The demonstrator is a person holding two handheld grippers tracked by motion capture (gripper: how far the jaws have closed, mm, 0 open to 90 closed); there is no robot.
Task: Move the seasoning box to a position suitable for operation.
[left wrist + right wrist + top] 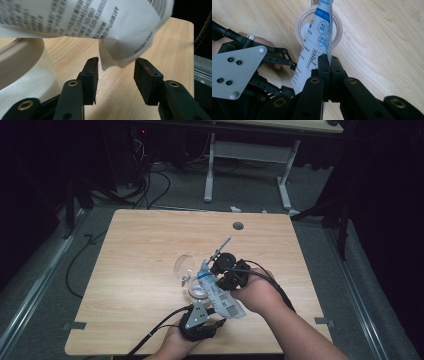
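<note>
In my right gripper [329,62] view my jaws are clamped tight on the edge of the white printed pouch [317,45], which runs up the middle of the frame over a round lid [337,30]. My left gripper [116,68] view shows what that hides: its jaws stand apart, the pouch's corner hanging between them untouched. From the high view, the pouch [222,297] lies low centre on the table [140,250].
</note>
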